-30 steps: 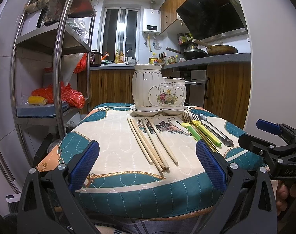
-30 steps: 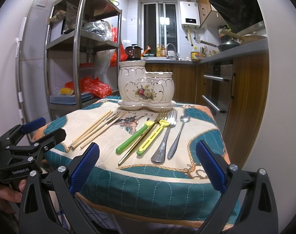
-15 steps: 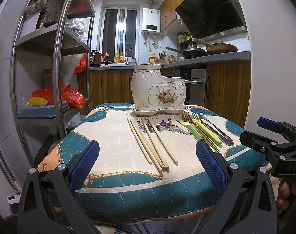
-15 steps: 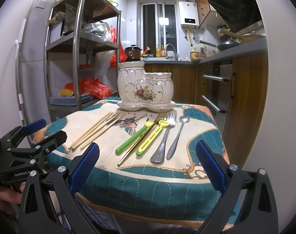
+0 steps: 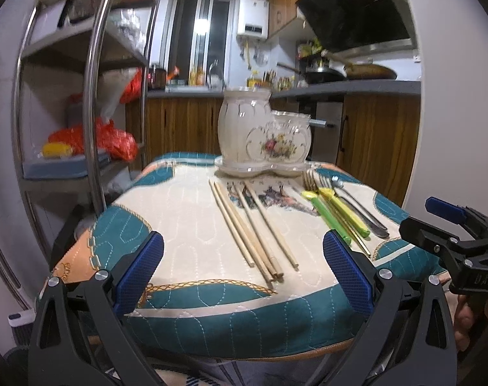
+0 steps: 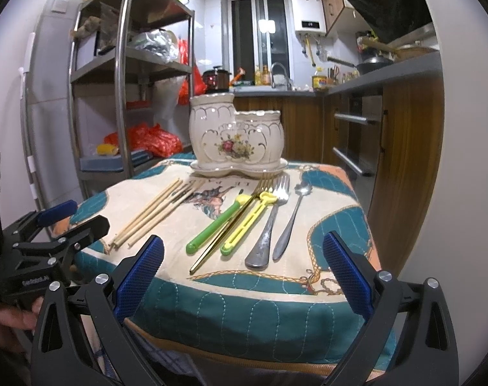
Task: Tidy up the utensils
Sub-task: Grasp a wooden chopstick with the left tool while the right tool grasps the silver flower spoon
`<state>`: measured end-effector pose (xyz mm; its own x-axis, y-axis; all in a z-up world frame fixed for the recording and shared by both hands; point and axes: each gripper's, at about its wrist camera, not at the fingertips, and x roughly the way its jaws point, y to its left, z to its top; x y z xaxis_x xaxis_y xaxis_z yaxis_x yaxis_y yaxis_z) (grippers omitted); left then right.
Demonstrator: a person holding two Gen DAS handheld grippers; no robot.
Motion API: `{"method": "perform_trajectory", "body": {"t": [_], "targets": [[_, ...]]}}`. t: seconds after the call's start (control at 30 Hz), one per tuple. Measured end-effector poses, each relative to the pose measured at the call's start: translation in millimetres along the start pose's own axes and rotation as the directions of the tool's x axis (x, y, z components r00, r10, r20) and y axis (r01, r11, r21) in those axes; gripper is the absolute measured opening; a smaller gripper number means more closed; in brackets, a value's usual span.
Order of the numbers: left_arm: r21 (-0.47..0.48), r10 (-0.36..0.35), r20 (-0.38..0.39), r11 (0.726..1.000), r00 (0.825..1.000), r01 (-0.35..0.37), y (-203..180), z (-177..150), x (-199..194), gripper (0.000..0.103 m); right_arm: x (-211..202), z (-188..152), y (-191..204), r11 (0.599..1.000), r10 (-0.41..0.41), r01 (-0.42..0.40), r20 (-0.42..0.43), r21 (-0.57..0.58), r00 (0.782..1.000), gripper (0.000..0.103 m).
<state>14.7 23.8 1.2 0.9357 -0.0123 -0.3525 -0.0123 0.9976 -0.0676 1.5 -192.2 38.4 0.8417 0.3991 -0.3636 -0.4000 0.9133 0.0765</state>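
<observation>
the left tongs (image 5: 243, 271) hang wide apart with nothing between their blue pads, at the near edge of the table (image 5: 211, 315). the right tongs (image 6: 243, 271) are spread just as wide and hold nothing, at the same near edge further right. each pair shows in the other's view, low at the side, gripped by a hand (image 6: 9, 318).

just beyond the left tongs lies a bundle of wooden chopsticks (image 5: 253, 225), side by side, running from near to far on the quilted teal and cream cover. to their right lie the other utensils in a row: a green-handled utensil (image 6: 213, 226), a gold fork (image 6: 231, 222), a yellow-handled utensil (image 6: 248, 223), a steel fork (image 6: 271, 222) and a steel spoon (image 6: 292, 217), their heads pointing to the far side.

at the far middle of the table stands a cream ceramic holder (image 6: 234, 136) with a flower print, a taller pot on the left joined to a lower one on the right, on a matching saucer.

a metal shelf rack (image 6: 121, 74) stands to the left, kitchen cabinets to the right.
</observation>
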Motion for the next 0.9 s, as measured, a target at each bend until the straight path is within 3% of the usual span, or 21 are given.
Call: {"method": "perform_trajectory", "body": {"t": [0.23,0.3,0.43,0.5,0.6,0.83,0.9], "targets": [[-0.012,0.003,-0.144,1.000,0.990,-0.005,19.2,40.7,36.3,0.076,24.7,26.4,-15.0,0.999,-0.020,0.024,-0.107,0.029,0.994,0.093],[-0.012,0.005,-0.184,1.000,0.983,-0.007,25.7,53.4,48.9,0.068,33.1,36.5,-23.0,0.999,-0.035,0.038,-0.141,0.022,0.989,0.081],[-0.030,-0.054,-0.337,0.998,0.940,0.046,37.3,71.0,87.8,0.049,62.1,56.8,-46.4,0.998,-0.033,0.044,-0.249,0.036,0.968,0.064],[-0.031,-0.064,-0.392,0.998,0.918,0.056,40.0,73.4,102.2,0.036,80.0,64.4,-56.8,0.998,-0.021,0.036,-0.310,0.043,0.951,0.057],[-0.032,-0.069,-0.452,0.998,0.889,0.061,42.0,76.2,120.9,0.033,101.5,69.0,-68.0,0.998,-0.003,0.024,-0.380,0.050,0.925,0.047],[0.034,-0.046,-0.527,0.997,0.848,0.074,30.9,77.4,142.3,0.031,146.7,70.4,-69.1,0.997,0.057,-0.023,-0.523,0.072,0.850,0.038],[0.053,-0.033,-0.542,0.996,0.840,0.073,28.9,74.0,143.7,0.030,156.8,66.9,-65.1,0.998,0.057,-0.029,-0.564,0.057,0.824,0.031]]}}
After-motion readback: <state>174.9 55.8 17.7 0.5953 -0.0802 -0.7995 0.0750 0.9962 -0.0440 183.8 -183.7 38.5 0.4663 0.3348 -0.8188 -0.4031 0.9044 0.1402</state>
